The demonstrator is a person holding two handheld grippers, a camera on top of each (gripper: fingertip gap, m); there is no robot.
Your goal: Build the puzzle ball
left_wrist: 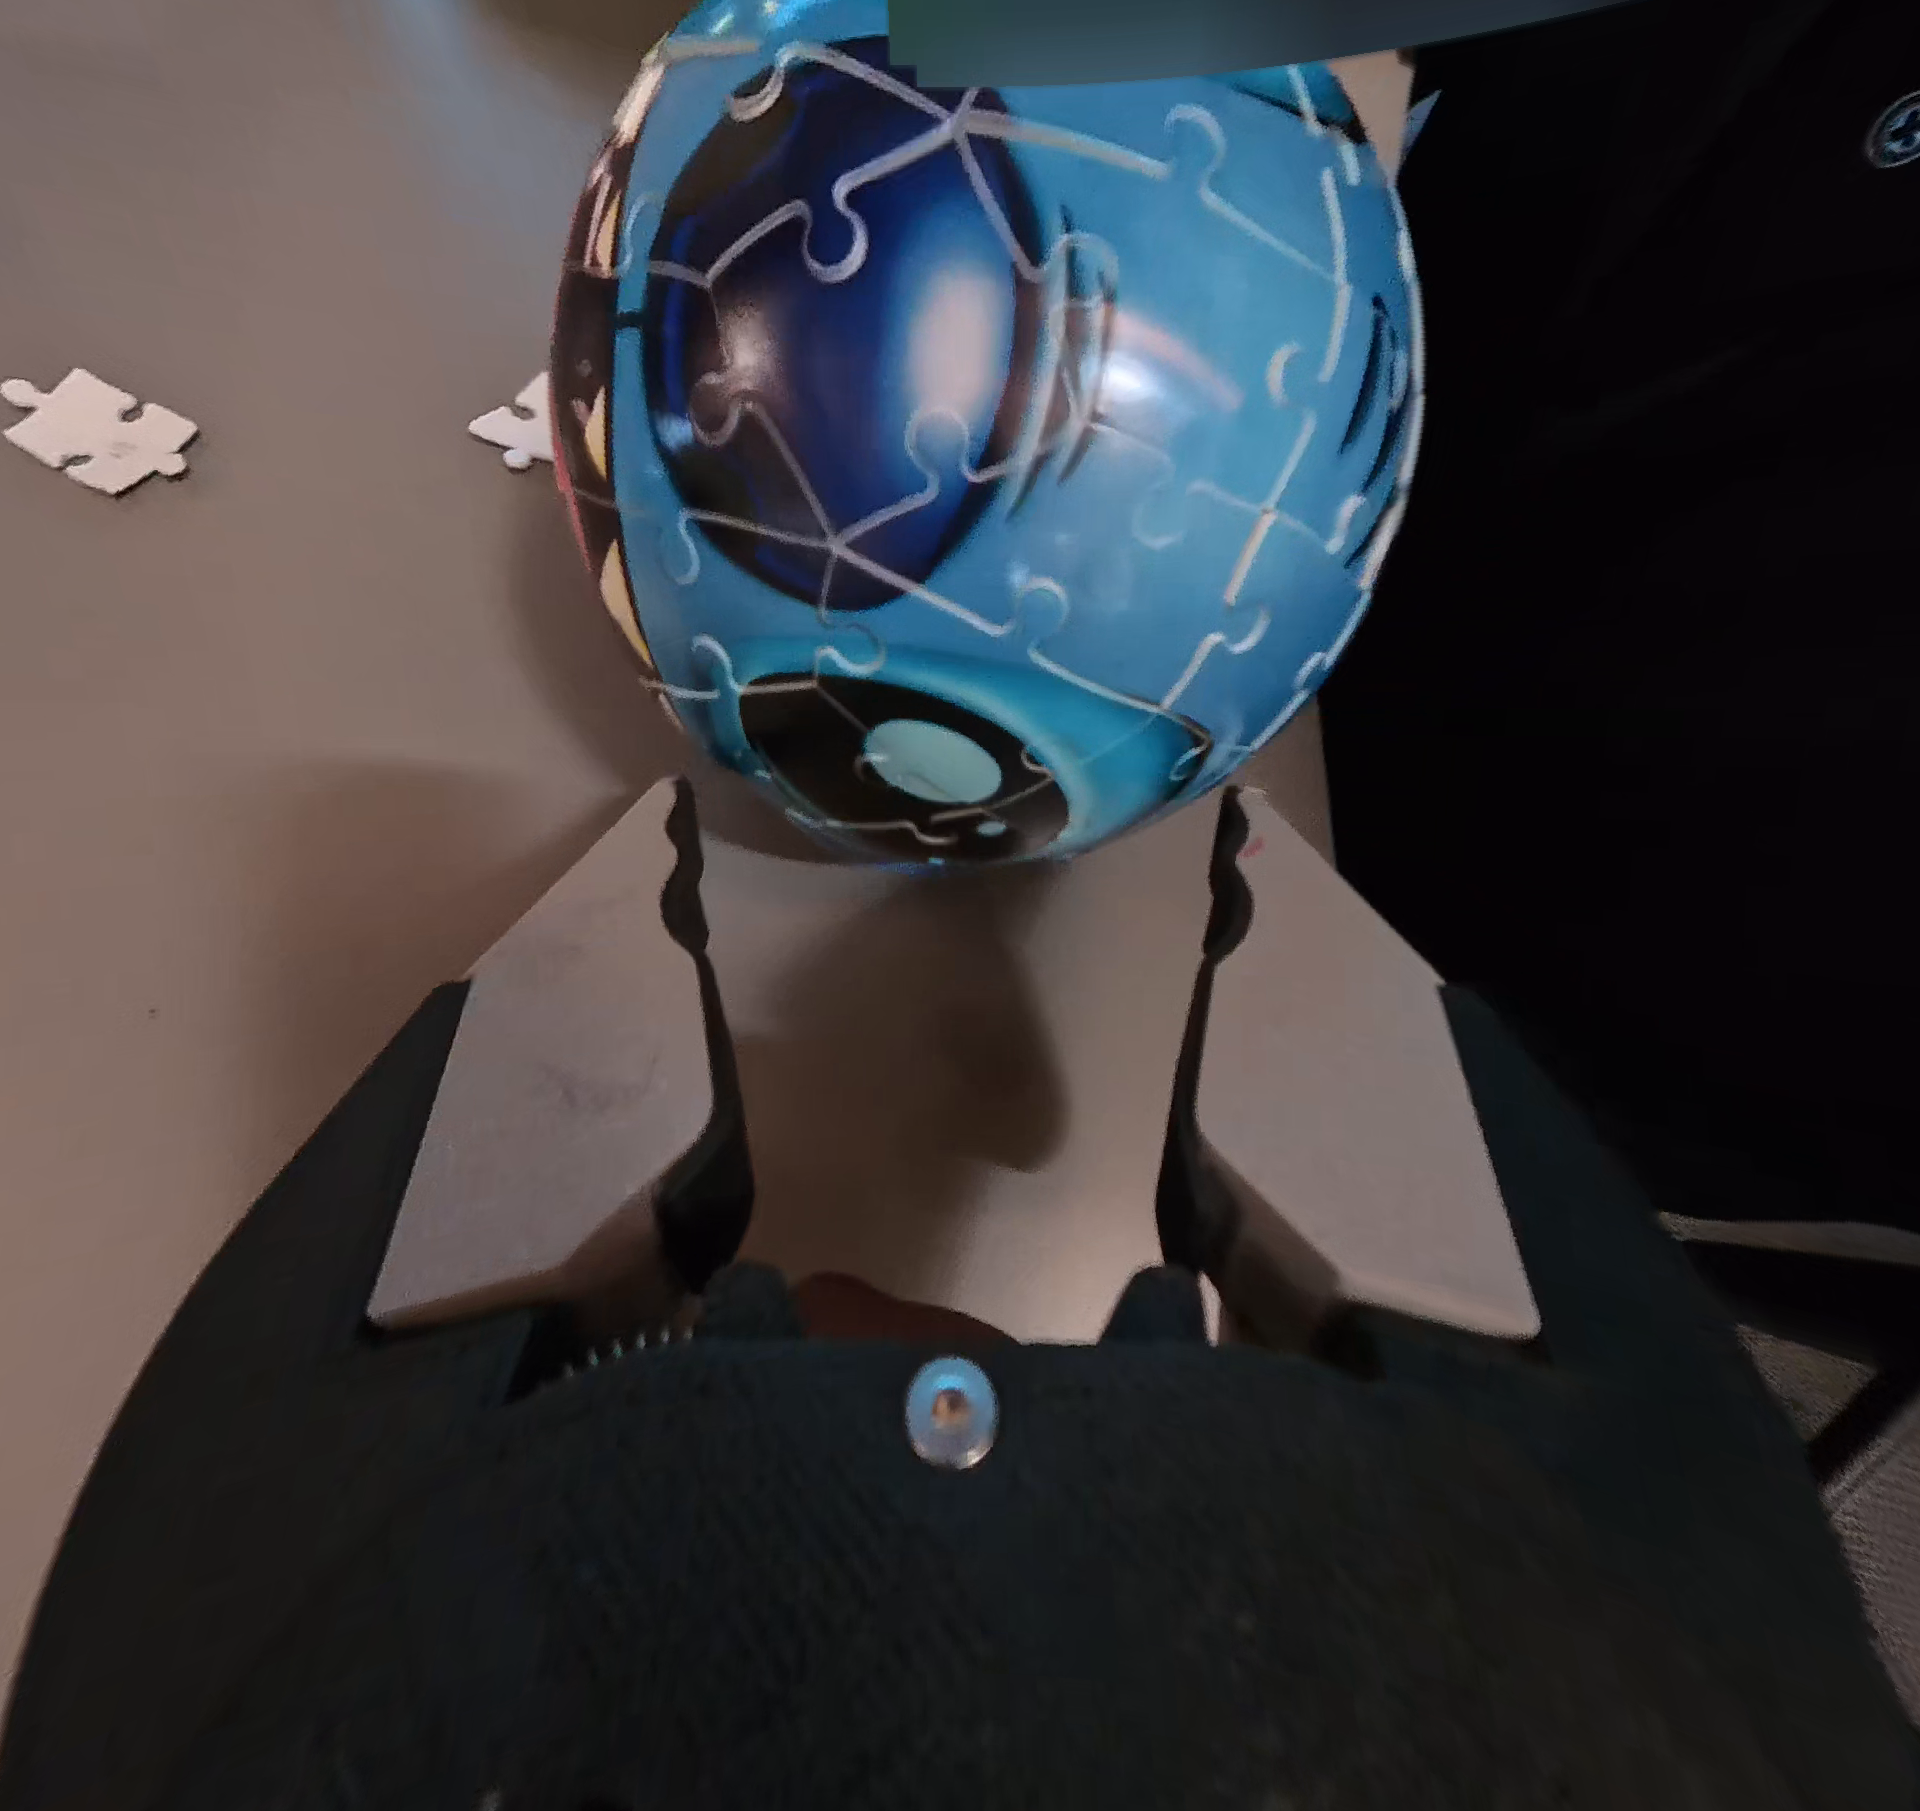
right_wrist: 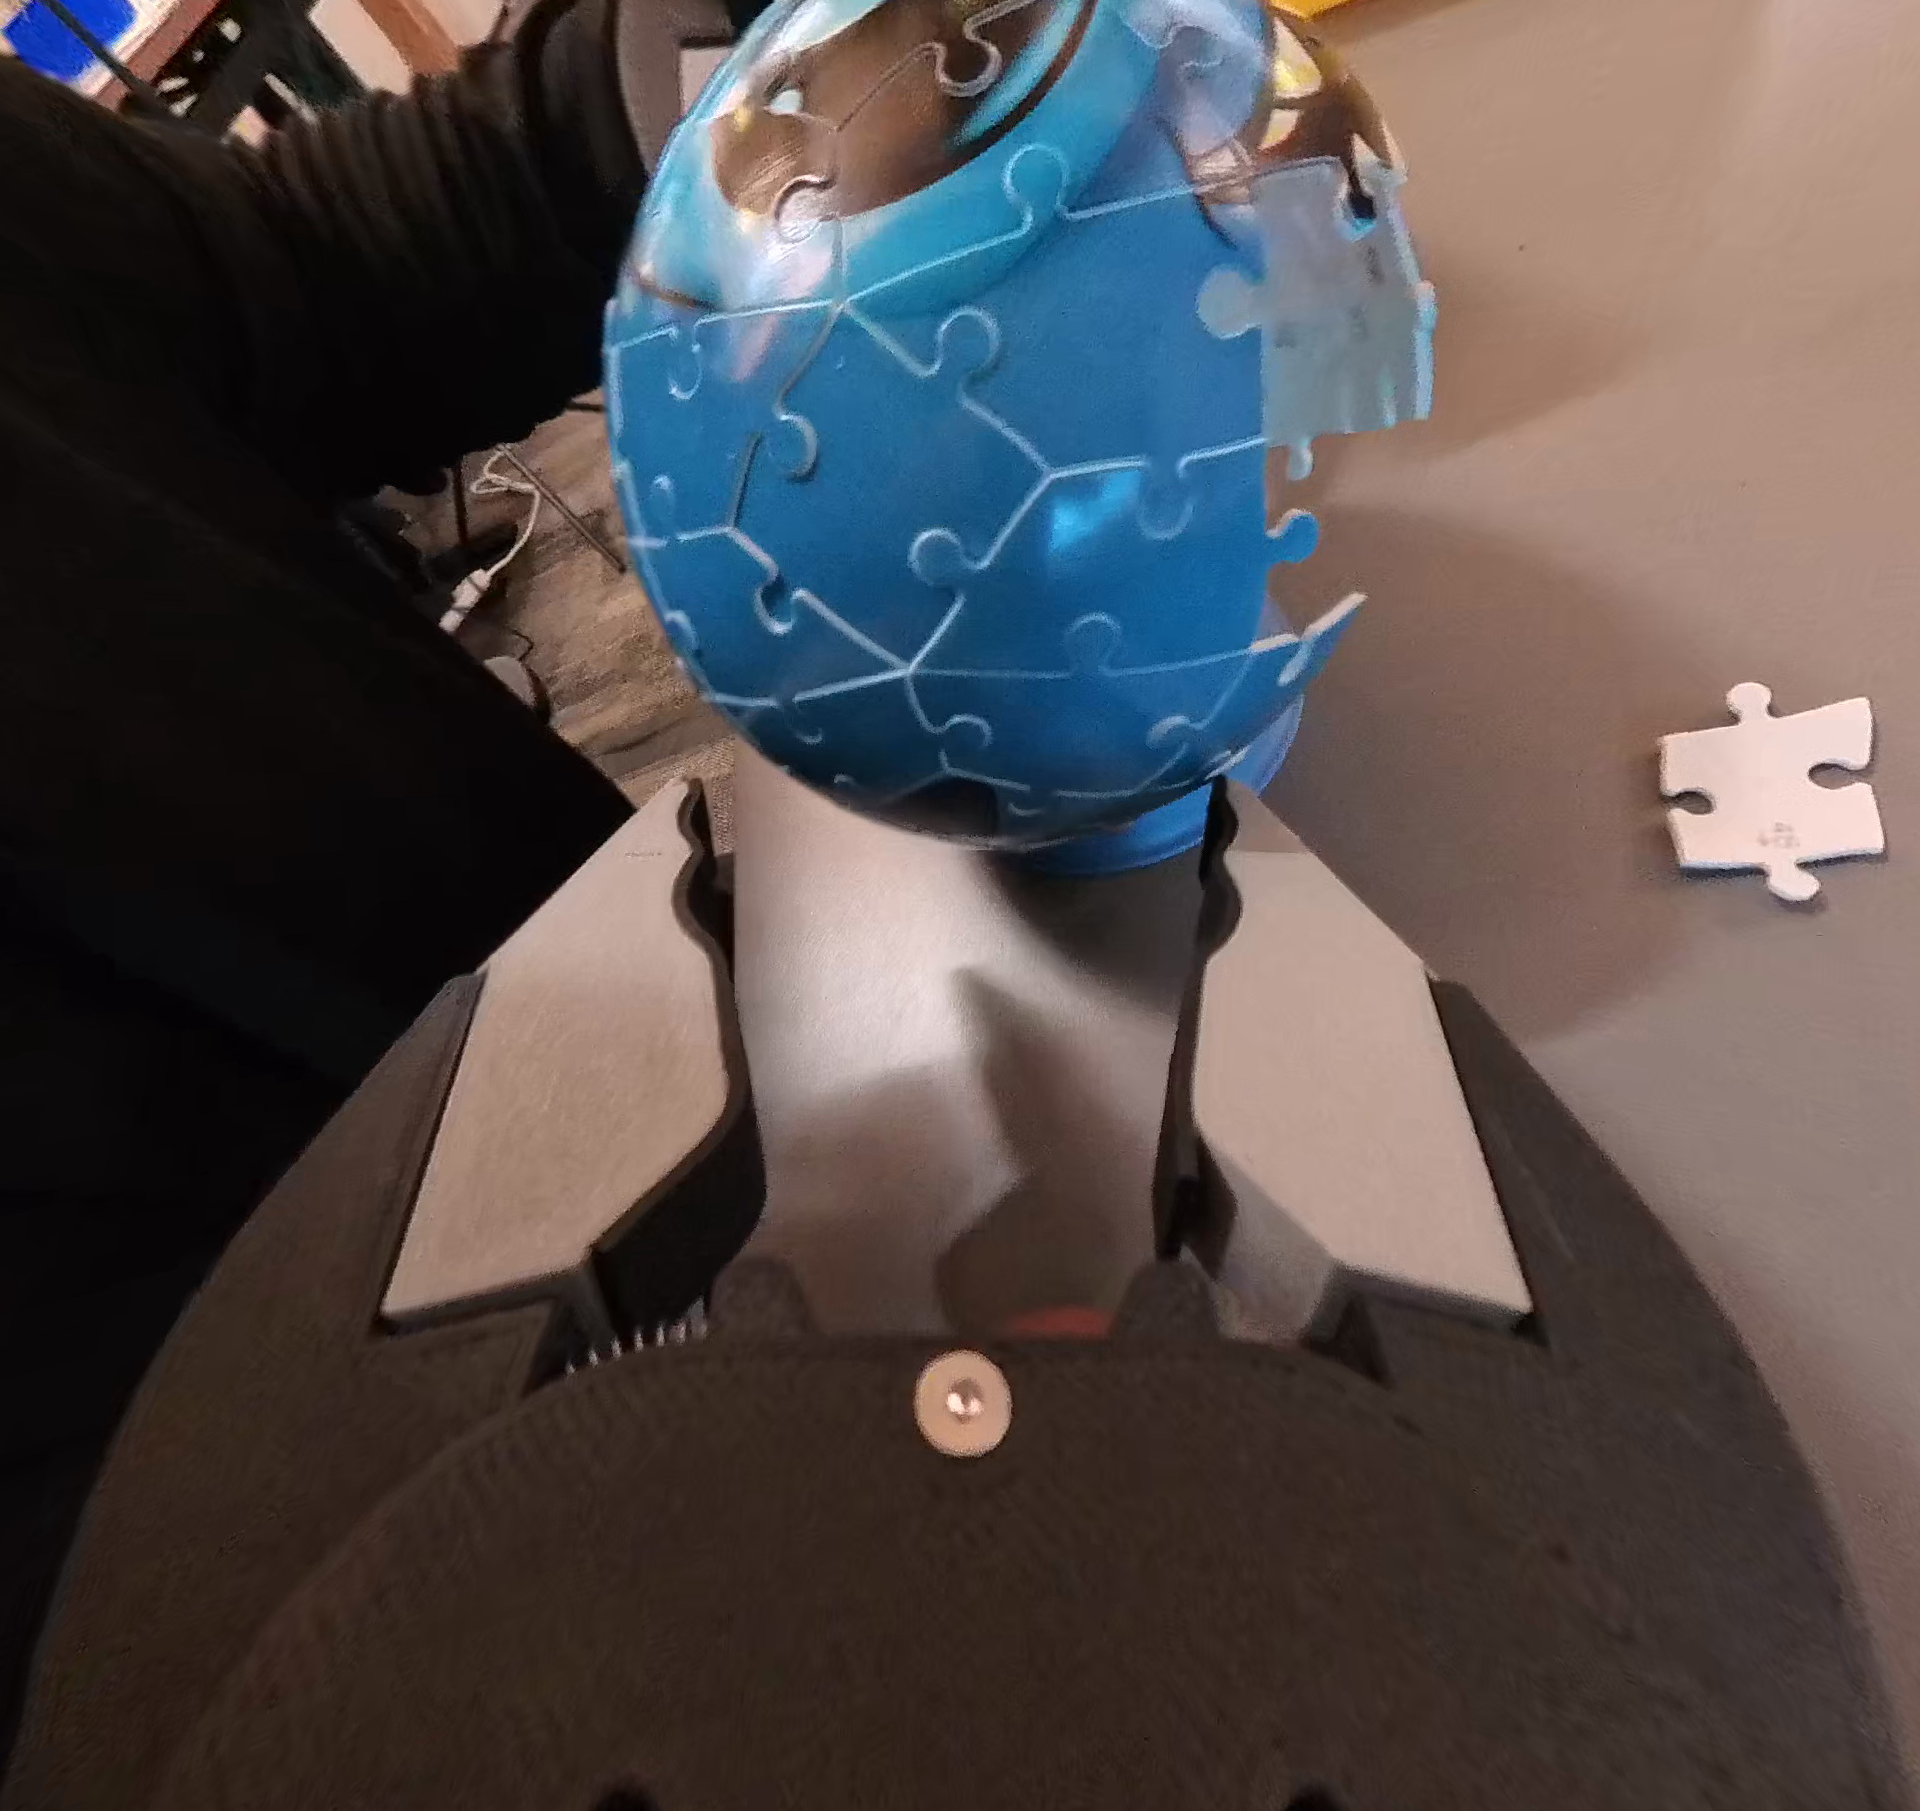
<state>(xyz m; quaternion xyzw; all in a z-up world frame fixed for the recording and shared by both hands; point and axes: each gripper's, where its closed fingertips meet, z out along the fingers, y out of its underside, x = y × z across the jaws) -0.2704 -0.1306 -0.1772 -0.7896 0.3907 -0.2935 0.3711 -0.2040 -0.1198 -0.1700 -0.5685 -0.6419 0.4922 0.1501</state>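
Puzzle ball [left_wrist: 997, 390] raised above the table [left_wrist: 260, 722], seemingly cradled between the tips of both tools: left tool [left_wrist: 951, 826] and right tool [right_wrist: 961, 826], each spread wide, clamping nothing. One piece [right_wrist: 1340, 307] standing proud beside the ball's gap. Risk: slip or collapse from uneven pressure; loose pieces [left_wrist: 99, 431] [right_wrist: 1771, 790] unfitted.

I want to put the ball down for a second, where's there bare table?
Bare grey table lies left of the puzzle ball, nearer than the two loose pieces. In the right view, free tabletop between ball and loose piece. Crowded under the ball.
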